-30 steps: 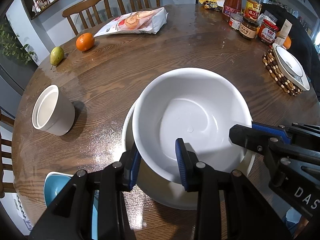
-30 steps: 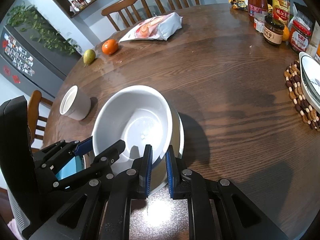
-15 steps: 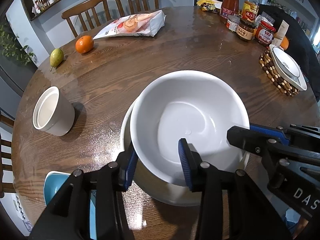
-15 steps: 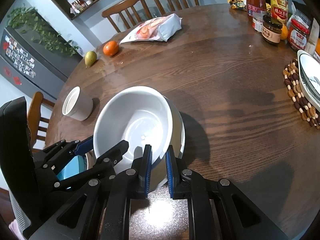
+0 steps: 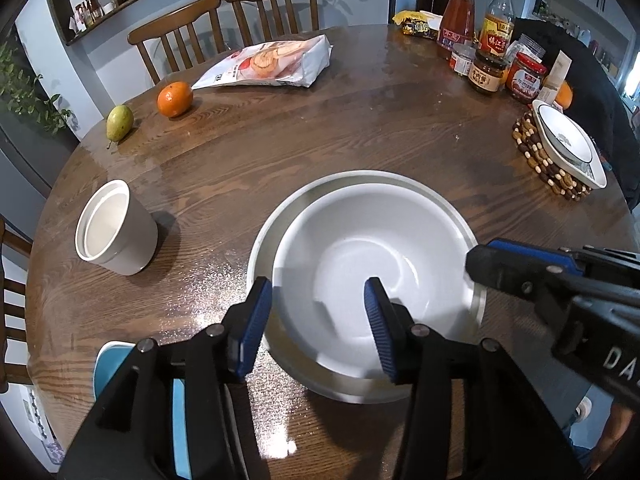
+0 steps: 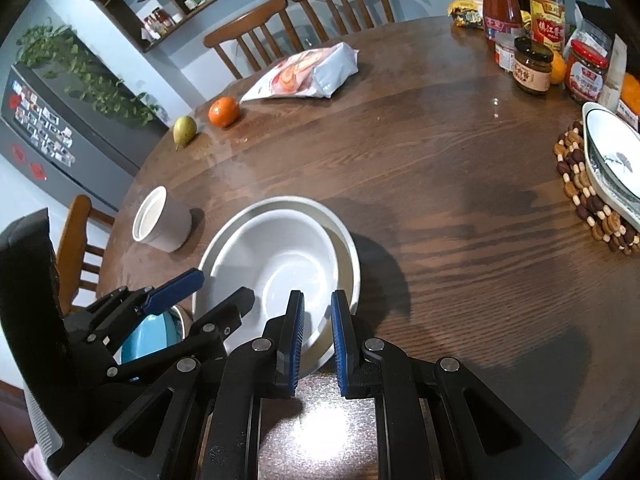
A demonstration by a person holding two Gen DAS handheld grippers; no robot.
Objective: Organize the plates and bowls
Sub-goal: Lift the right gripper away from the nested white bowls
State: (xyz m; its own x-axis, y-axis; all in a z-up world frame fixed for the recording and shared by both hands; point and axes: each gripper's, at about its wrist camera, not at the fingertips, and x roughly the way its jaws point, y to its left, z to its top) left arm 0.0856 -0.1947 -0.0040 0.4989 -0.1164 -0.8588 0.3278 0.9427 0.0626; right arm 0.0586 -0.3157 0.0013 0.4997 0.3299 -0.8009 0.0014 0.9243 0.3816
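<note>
A white bowl (image 5: 372, 240) sits nested, nearly level, inside a larger white bowl (image 5: 280, 208) on the brown round table. My left gripper (image 5: 316, 292) straddles the inner bowl's near rim, one finger outside and one inside. Its jaws are opening and the pads stand off the rim. My right gripper (image 6: 317, 300) is shut on the inner bowl (image 6: 280, 256) at its right rim, beside the outer bowl's edge (image 6: 348, 248). In the left wrist view the right gripper (image 5: 480, 256) reaches in from the right.
A light blue dish (image 5: 112, 364) lies at the table's near left edge under my left gripper. A white cup (image 5: 116, 228) stands to the left. A dark-rimmed plate (image 5: 564, 140) rests on a beaded trivet at right. Jars, bottles, a snack bag (image 5: 272, 64), an orange and a pear sit at the back.
The inner bowl has sunk from a raised tilt down into the larger bowl. My left jaws have widened off its rim. The right gripper has kept its grip.
</note>
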